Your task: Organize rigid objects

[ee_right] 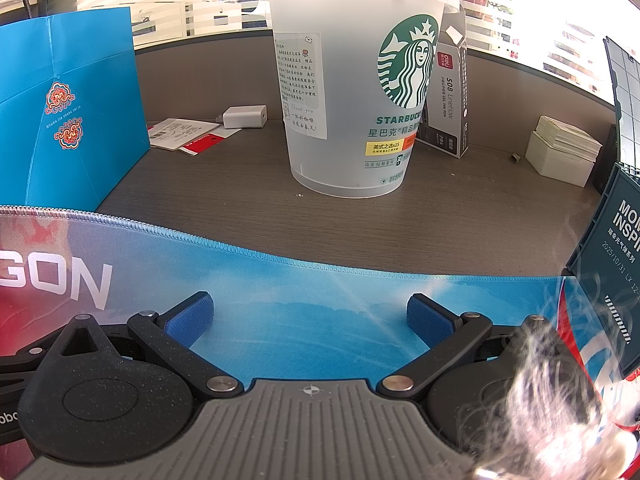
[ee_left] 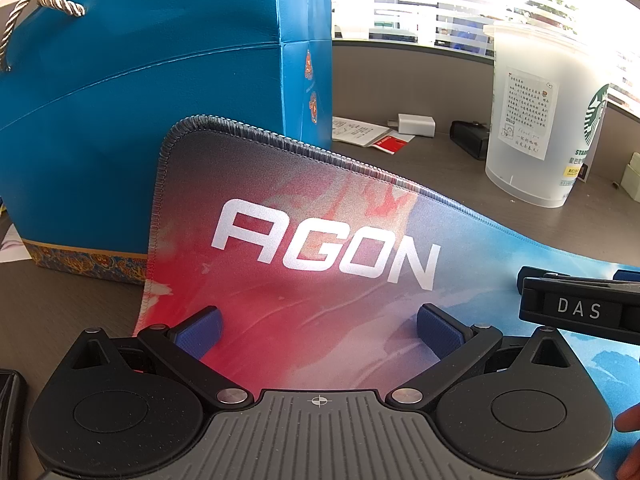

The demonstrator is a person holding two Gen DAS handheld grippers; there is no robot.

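Left gripper (ee_left: pixel 318 330) and right gripper (ee_right: pixel 310 320) tilt downward, jaws spread wide, nothing between them.

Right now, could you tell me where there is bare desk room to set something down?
Bare desk lies between the blue gift bag and the Starbucks cup, ahead of the mouse mat. It is crowded behind the cup around the pen box, and by the charger and papers.

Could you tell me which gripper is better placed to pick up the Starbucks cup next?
Probably the right. The right gripper, open, faces the Starbucks cup almost head-on across bare desk; from the left gripper, also open, the cup sits far off to the right.
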